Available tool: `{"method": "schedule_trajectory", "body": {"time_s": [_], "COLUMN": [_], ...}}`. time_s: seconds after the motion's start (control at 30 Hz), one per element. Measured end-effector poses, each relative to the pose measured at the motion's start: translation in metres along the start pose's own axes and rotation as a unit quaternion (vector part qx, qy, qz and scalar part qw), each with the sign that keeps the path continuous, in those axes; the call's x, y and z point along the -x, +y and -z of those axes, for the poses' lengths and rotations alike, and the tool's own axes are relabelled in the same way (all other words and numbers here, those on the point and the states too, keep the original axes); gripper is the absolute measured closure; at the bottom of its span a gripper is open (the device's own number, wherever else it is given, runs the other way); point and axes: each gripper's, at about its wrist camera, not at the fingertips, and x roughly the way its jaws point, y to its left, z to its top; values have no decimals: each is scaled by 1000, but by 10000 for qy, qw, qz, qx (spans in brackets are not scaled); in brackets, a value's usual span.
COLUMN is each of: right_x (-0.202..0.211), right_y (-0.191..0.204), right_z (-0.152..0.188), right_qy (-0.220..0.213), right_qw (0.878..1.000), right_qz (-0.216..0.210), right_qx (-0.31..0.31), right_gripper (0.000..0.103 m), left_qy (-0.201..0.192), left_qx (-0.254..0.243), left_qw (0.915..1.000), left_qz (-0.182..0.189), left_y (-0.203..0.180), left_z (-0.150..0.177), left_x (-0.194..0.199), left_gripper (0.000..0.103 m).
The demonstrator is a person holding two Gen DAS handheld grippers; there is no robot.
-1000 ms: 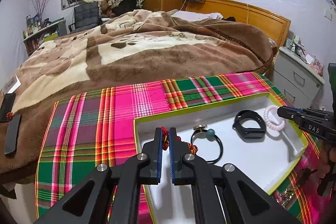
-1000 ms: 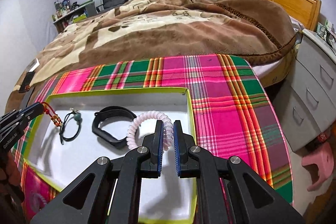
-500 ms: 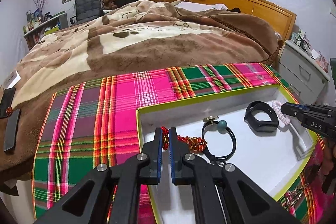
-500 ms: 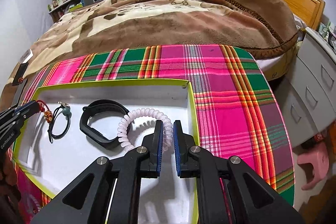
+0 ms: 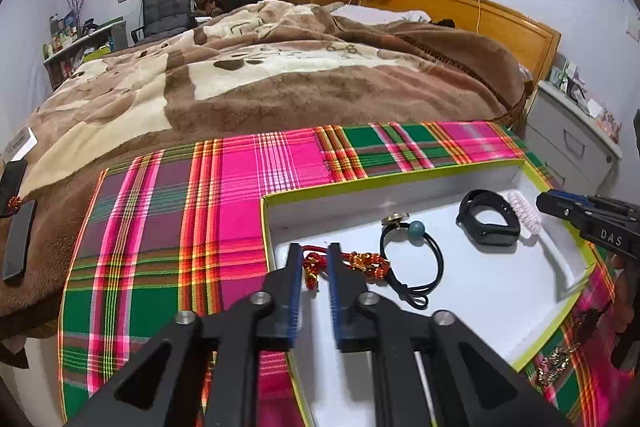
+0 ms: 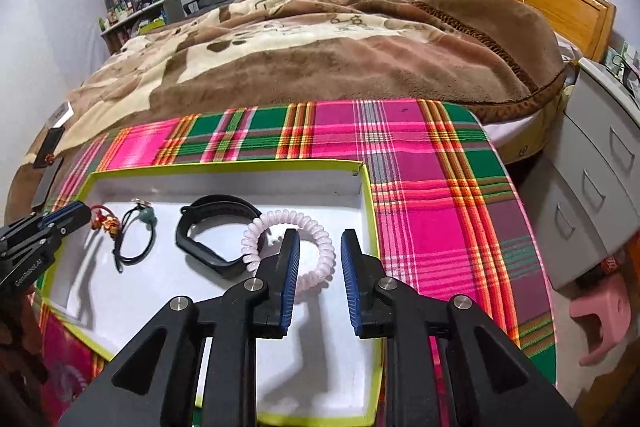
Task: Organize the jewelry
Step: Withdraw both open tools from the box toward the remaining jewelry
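A white box with a lime-green rim (image 5: 384, 181) (image 6: 224, 165) lies on a plaid cloth. Inside lie a red beaded cord bracelet (image 5: 360, 263) (image 6: 105, 221), a black cord with a teal bead (image 5: 416, 251) (image 6: 138, 239), a black band (image 5: 488, 223) (image 6: 216, 239) and a pink spiral hair tie (image 5: 524, 213) (image 6: 288, 243). My left gripper (image 5: 314, 259) (image 6: 70, 217) is open, its fingers either side of the red bracelet's end. My right gripper (image 6: 320, 245) (image 5: 552, 201) is open over the hair tie, which rests on the box floor.
The plaid cloth (image 5: 240, 195) covers the bed's foot, with a brown blanket (image 5: 280, 75) behind. Black phones (image 5: 16, 239) lie at the left. A grey drawer unit (image 6: 600, 163) stands on the right. More jewelry (image 5: 556, 359) lies on the cloth by the box's near corner.
Both grippers have opened. The left let go of the red bracelet and the right let go of the pink hair tie; both pieces now lie in the box.
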Motion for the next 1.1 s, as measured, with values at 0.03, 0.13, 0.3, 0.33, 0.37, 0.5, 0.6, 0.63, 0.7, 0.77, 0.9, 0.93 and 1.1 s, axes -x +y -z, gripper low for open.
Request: {"method": "schedule_trajectory", "body": {"time_s": [0.03, 0.13, 0.3, 0.33, 0.37, 0.5, 0.6, 0.63, 0.7, 0.77, 0.9, 0.93, 1.1], "right_x": [4, 17, 44, 50, 58, 82, 103, 110, 123, 137, 159, 165, 183], "right_y": [0, 1, 4, 5, 6, 13, 20, 22, 25, 28, 31, 31, 34], "right_z": [1, 6, 19, 22, 26, 41, 55, 60, 71, 83, 104, 111, 138], "right_qy": [-40, -165, -389, -435, -491, -640, -762, -802, -874, -958, -1086, -1110, -1139], "right_qw": [10000, 9998, 9990, 9988, 9985, 9973, 9962, 9957, 9949, 9940, 9926, 9923, 9921], "right_qz": [-23, -93, -220, -235, -251, -348, -406, -428, -455, -482, -498, -515, -466], "right_qx": [-9, -36, -53, -43, -27, 46, 133, 160, 195, 218, 217, 213, 229], "right_gripper": [81, 75, 66, 66, 66, 66, 66, 66, 66, 66, 66, 66, 66], "left_qy": [-35, -132, -348, -399, -432, -573, -654, -675, -726, -772, -875, -888, -940], "left_qx": [16, 43, 57, 66, 67, 73, 136, 128, 73, 2, -72, -91, -154], "left_qw": [10000, 9999, 9994, 9992, 9990, 9983, 9977, 9975, 9972, 9968, 9958, 9957, 9945], "left_qz": [18, 32, 51, 60, 58, 90, 127, 161, 187, 189, 245, 263, 442], "left_y": [0, 0, -2, -3, -3, -7, -9, -11, -16, -21, -35, -38, -54], "left_z": [1, 2, 8, 10, 11, 23, 35, 42, 52, 63, 87, 90, 114], "left_x": [4, 16, 44, 51, 57, 85, 105, 113, 125, 137, 162, 167, 191], "left_gripper": [85, 84, 84, 84, 84, 84, 84, 84, 84, 84, 84, 84, 84]}}
